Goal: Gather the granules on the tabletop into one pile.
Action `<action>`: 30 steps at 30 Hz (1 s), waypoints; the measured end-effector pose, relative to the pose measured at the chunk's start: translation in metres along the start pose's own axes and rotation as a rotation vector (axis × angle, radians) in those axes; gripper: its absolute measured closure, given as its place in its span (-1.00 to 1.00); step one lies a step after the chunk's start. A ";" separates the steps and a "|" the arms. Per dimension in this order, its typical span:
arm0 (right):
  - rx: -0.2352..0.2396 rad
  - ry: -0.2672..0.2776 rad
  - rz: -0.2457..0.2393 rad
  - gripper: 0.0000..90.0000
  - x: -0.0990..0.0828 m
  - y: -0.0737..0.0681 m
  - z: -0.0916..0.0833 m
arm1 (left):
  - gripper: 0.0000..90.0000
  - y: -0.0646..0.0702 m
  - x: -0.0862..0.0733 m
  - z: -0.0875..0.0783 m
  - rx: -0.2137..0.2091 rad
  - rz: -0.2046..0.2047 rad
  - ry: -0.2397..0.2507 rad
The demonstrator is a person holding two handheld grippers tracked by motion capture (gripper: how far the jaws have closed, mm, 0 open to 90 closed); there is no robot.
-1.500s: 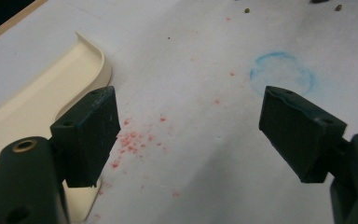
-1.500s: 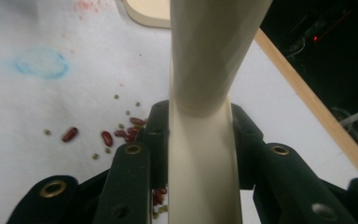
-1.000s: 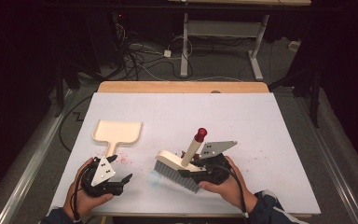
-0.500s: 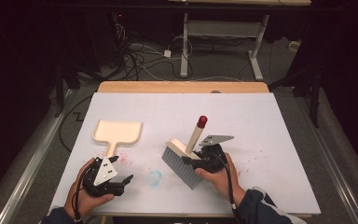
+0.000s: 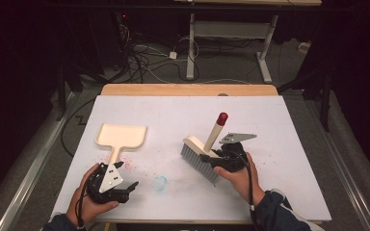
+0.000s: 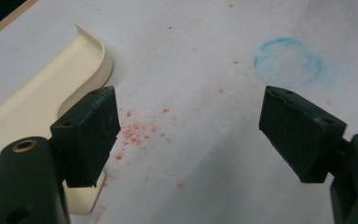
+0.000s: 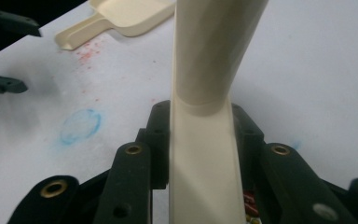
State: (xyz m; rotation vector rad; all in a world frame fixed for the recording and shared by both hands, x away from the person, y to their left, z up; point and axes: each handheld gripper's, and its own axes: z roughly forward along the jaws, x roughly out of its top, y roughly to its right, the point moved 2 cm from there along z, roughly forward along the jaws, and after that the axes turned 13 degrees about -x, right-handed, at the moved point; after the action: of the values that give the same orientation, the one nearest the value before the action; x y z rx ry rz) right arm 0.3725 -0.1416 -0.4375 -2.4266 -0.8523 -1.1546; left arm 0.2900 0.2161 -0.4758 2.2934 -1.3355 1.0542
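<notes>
The right gripper (image 5: 220, 158) is clamped on the brush (image 5: 203, 150) handle, bristles on the table (image 5: 289, 192) right of centre. The left gripper (image 6: 186, 135) gapes empty over red crumbs (image 6: 137, 133) beside the dustpan (image 5: 121, 137). Best to keep the bristles flat and sweep in low strokes towards the pan. A blue ring (image 5: 160, 183) marks the path between; nothing else blocks it.

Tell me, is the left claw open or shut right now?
Open. The left claw has its jaws wide apart over bare table beside the dustpan, with nothing between them.
</notes>
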 end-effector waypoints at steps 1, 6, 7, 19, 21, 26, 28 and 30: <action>0.018 0.008 -0.043 0.50 0.002 0.000 -0.004 | -0.56 0.000 0.000 0.000 0.002 0.001 -0.001; 0.174 0.044 -0.356 0.50 0.003 -0.007 -0.035 | -0.56 0.000 0.000 0.000 0.004 -0.001 -0.002; 0.174 0.044 -0.356 0.50 0.003 -0.007 -0.035 | -0.56 0.000 0.000 0.000 0.005 -0.001 -0.001; 0.467 0.007 -0.586 0.50 -0.040 -0.003 -0.049 | -0.56 0.000 0.000 0.002 -0.001 -0.002 -0.010; 0.470 0.024 -0.584 0.50 -0.038 0.001 -0.044 | -0.56 0.000 0.000 0.003 -0.003 0.000 -0.013; 0.484 0.038 -0.562 0.49 -0.025 0.016 -0.019 | -0.56 0.000 0.001 0.006 -0.009 0.004 -0.020; 0.489 0.033 -0.557 0.48 -0.023 0.018 -0.015 | -0.56 0.000 0.001 0.006 -0.011 0.003 -0.021; 0.494 0.024 -0.560 0.48 -0.018 0.020 -0.008 | -0.56 0.000 0.001 0.007 -0.013 0.002 -0.022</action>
State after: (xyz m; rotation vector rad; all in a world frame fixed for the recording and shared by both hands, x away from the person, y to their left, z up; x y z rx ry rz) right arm 0.3715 -0.1673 -0.4476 -1.8154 -1.6525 -0.9763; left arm 0.2936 0.2114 -0.4799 2.3006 -1.3493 1.0208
